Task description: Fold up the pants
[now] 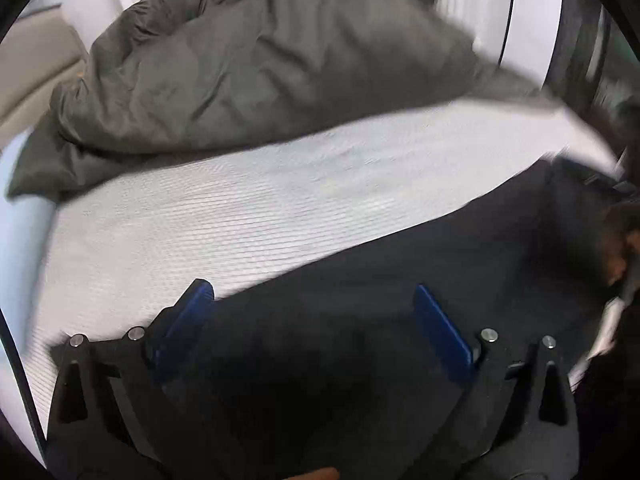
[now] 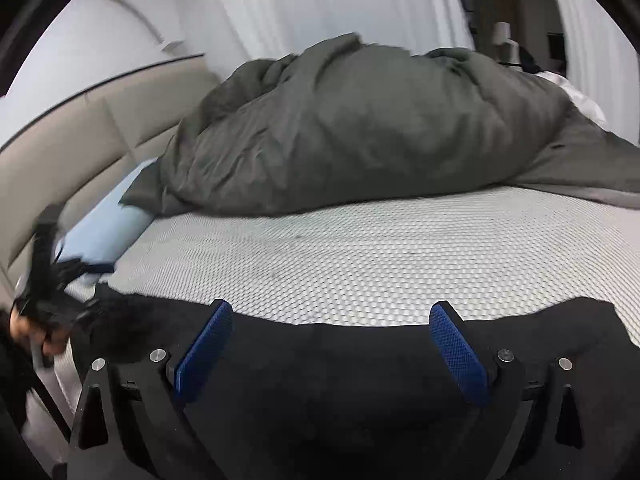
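Hovering over the near edge of the bed, the left tool [image 1: 314,304] has its blue-padded jaws spread wide with nothing gripped — the black fabric pants [image 1: 380,300] lie flat beneath them, probably so the cloth can settle before the next fold. The left wrist view is smeared, but the white textured mattress cover [image 1: 240,208] runs bare up to a rumpled grey-green duvet [image 1: 260,72] heaped at the far side.

From the right wrist view, the right tool [image 2: 330,320] is likewise wide open and empty above the pants [image 2: 360,360], which stretch along the mattress cover [image 2: 360,248] edge. The duvet [image 2: 360,132] fills the back; a pale blue pillow [image 2: 100,224] rests against a beige padded headboard [image 2: 80,144] — white curtains [image 2: 300,4] behind.
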The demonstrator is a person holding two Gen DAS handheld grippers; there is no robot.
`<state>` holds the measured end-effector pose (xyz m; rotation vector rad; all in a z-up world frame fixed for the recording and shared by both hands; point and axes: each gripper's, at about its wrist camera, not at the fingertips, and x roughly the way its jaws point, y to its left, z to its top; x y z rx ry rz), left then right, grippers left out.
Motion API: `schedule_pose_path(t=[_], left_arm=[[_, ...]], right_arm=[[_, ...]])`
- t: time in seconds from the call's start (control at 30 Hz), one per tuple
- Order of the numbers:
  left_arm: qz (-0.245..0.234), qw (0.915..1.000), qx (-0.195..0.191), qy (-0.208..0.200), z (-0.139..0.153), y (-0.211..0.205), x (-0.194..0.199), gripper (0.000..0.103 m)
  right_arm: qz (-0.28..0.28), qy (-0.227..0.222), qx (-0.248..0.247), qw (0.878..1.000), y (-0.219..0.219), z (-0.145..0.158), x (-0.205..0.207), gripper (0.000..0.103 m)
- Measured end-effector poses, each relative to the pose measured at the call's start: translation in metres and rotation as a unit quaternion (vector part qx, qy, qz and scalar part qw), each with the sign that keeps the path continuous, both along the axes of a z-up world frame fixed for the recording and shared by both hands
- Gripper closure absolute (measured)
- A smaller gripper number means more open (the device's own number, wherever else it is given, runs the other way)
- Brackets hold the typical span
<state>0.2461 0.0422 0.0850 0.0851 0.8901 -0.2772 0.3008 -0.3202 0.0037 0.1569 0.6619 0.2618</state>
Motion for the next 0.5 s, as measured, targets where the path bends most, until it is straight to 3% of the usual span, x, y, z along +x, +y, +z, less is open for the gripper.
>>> schedule_pose_path(t=[0.1,0.2,0.23,0.3,0.4,0.43,0.5], left_arm=[[0.007,0.9958,-0.091,0.001,-0.007,-0.041,-0.019,0.001],[-0.009,0.9888,-0.149,-0.010,-0.016,-0.073,-0.045,0.001],[-0.014,0.9879,-0.154,-0.008,-0.018,-0.086,-0.060,0.001],[-0.032,0.9916,-0.123,0.022,-0.031,-0.112,-0.073,0.001],[-0.034,0.9944,-0.099,0.015,-0.039,-0.133,-0.081,0.001],[-0.042,0.9948,-0.091,0.022,-0.043,-0.139,-0.080,0.001],[-0.048,0.9942,-0.093,0.023,-0.047,-0.148,-0.086,0.001]], right_arm=[[-0.031,0.011,0.006,0.999,-0.030,-0.001,-0.010,0.003],[-0.078,0.011,0.015,0.997,-0.071,0.000,-0.029,0.002],[-0.101,0.013,0.020,0.995,-0.089,-0.001,-0.037,0.002],[-0.162,0.017,0.044,0.986,-0.129,-0.007,-0.055,0.002],[-0.263,0.040,0.096,0.959,-0.176,-0.028,-0.078,0.002],[-0.271,0.047,0.110,0.955,-0.186,-0.034,-0.083,0.002],[-0.256,0.035,0.107,0.960,-0.190,-0.034,-0.089,0.002]])
